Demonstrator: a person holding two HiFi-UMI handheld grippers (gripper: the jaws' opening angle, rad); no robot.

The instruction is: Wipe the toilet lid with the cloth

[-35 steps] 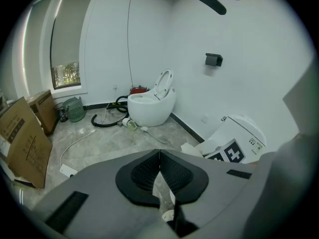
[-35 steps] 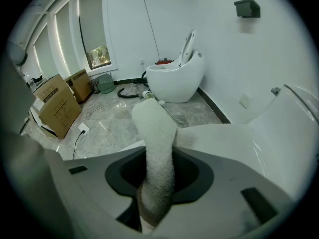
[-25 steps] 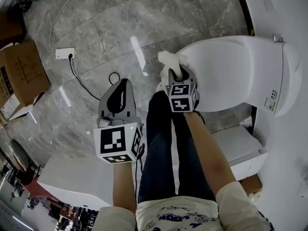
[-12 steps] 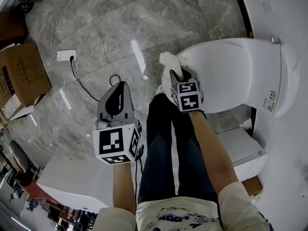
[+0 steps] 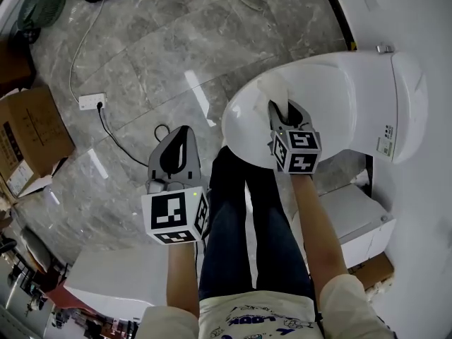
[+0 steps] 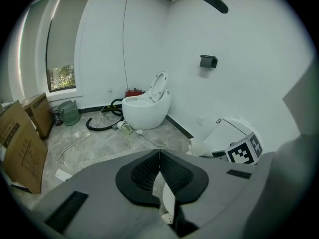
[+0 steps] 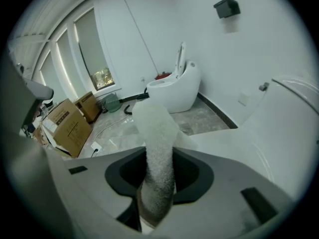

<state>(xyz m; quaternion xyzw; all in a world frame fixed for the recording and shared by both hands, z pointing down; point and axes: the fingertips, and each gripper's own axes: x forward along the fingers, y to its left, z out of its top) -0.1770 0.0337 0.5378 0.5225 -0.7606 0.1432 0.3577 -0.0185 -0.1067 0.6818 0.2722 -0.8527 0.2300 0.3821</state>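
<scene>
The white toilet lid is closed, at the right of the head view. A white cloth lies on the lid's front part, held by my right gripper, which is shut on it. In the right gripper view the cloth sticks up from between the jaws, with the lid to the right. My left gripper hangs over the floor left of the person's legs, shut and with nothing in it; in the left gripper view its black pads meet.
A power strip and cable lie on the grey marble floor. A cardboard box stands at the left, a white box beside the toilet. A second toilet with raised lid stands by the far wall.
My right gripper has carried the cloth from the lid's front rim further onto the lid, to the right and up. The left gripper has stayed about where it was.
</scene>
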